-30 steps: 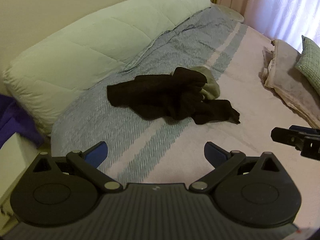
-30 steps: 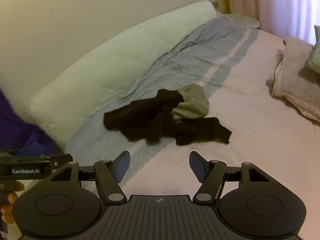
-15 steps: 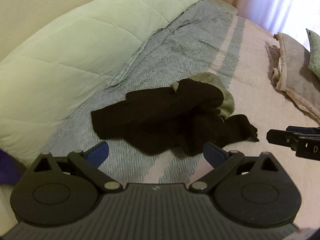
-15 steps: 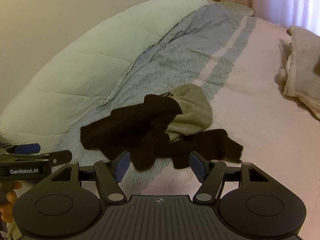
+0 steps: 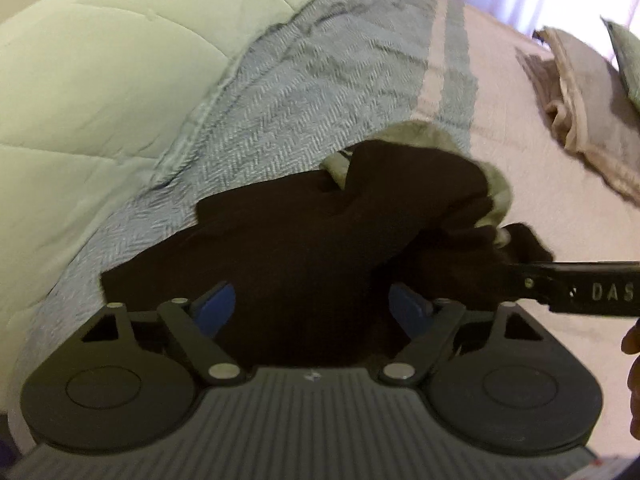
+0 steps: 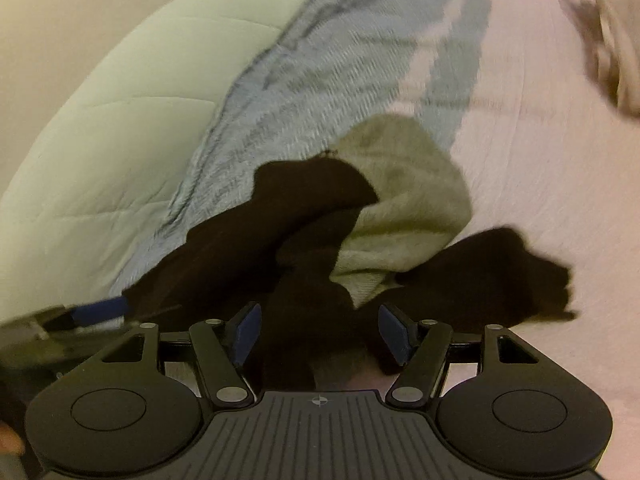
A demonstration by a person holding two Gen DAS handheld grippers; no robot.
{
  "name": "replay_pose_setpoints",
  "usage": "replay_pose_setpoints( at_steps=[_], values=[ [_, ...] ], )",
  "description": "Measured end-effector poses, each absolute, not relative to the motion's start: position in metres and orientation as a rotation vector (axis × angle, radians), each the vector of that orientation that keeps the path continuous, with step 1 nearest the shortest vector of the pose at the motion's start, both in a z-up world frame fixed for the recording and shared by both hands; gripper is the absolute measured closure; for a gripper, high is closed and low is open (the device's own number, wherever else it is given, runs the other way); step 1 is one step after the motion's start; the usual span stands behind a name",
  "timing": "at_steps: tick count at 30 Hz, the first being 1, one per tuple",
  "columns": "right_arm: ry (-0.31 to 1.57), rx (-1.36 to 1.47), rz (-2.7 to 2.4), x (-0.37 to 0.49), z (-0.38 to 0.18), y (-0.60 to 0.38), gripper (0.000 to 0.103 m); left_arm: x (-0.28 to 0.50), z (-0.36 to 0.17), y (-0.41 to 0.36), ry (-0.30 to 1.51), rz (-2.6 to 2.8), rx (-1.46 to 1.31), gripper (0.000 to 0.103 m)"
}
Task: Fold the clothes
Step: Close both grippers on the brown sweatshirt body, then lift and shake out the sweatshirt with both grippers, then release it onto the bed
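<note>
Jaws closing on left gripper [image 5: 310,306], dark garment [image 5: 320,248] between pads, not yet pinched; right gripper [image 6: 320,332] wide, straddling same heap on bed [image 6: 540,140] — grabbing nothing yet. Best to pinch one edge layer only — not the grey lining [image 6: 400,200].

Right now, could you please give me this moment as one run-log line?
phase: reach | left gripper: closing, over dark garment, not gripping | right gripper: open over it | grey garment: beneath | bedspread
</note>
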State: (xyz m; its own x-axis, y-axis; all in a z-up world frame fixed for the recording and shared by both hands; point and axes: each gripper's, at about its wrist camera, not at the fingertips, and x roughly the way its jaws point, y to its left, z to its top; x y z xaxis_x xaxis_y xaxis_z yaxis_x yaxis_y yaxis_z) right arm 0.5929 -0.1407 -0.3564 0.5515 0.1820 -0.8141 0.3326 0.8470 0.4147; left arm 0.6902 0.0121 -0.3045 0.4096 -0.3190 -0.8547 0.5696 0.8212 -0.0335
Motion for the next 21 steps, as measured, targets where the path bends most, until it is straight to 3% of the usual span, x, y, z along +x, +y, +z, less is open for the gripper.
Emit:
replay_pose_setpoints(
  at_steps=[3, 6, 10, 14, 21],
  values=[
    [1.013, 0.687, -0.151, 0.603, -0.382, -0.149, 0.041, 0.702, -0.326, 0.006, 1.0, -0.601, 0.308, 0.027],
    [0.965, 0.794, -0.119, 0.602, -0.396, -0.158, 0.097, 0.709, -0.343, 0.0, 0.987, -0.63, 0.344, 0.033],
    [0.842, 0.833, -0.084, 0.579, -0.379, -0.171, 0.099, 0.707, -0.351, -0.004, 1.001, -0.671, 0.377, 0.095],
    [0.703, 0.862, -0.06, 0.537, -0.34, -0.192, 0.1, 0.689, -0.328, 0.0, 0.949, -0.688, 0.324, 0.099],
    [0.427, 0.895, -0.105, 0.434, -0.239, -0.24, 0.1, 0.626, -0.235, -0.009, 0.858, -0.818, 0.152, 0.1]
  ],
)
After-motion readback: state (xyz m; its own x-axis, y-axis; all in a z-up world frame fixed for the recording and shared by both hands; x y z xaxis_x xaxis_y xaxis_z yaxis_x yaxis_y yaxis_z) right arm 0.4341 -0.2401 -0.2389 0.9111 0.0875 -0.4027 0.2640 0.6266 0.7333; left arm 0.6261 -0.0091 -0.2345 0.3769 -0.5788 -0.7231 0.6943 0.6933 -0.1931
